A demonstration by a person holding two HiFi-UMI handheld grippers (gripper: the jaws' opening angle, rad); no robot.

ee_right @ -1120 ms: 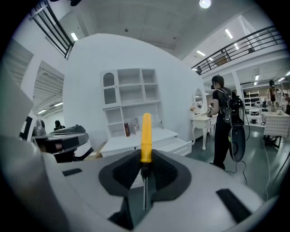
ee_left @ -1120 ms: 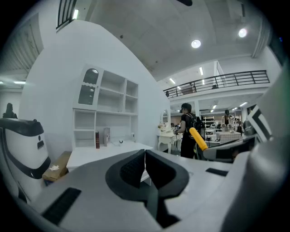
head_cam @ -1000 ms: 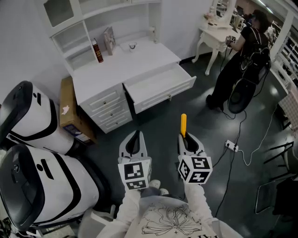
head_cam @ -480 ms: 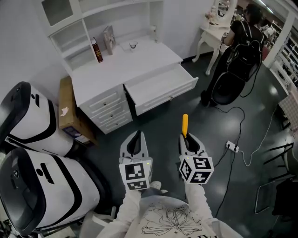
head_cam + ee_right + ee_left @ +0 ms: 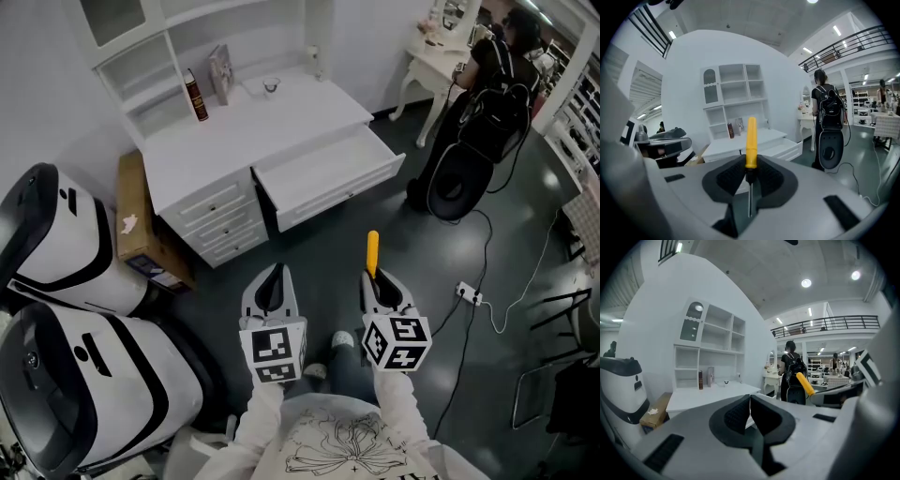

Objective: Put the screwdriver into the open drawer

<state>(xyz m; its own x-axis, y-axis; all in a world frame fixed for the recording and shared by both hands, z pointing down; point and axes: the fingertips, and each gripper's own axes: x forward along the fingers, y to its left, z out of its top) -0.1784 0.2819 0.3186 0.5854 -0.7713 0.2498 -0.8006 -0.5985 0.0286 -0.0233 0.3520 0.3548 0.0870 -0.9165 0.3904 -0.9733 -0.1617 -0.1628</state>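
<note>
My right hand-held gripper (image 5: 373,283) clenches the screwdriver (image 5: 372,249) near its shaft, yellow handle pointing ahead; the open drawer (image 5: 343,196) lies well apart, forward and slightly left; my left hand-held gripper (image 5: 272,281) is closed on nothing.

dark bottle (image 5: 195,95), cardboard box (image 5: 136,192), standing person (image 5: 486,80), floor power strip (image 5: 466,296)

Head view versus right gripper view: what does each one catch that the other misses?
Only the head view shows the holder's shoe and printed shirt. Only the right gripper view shows the balcony railing and ceiling lights. Both show the screwdriver clamped in the right gripper, the open drawer and the person with a backpack.
</note>
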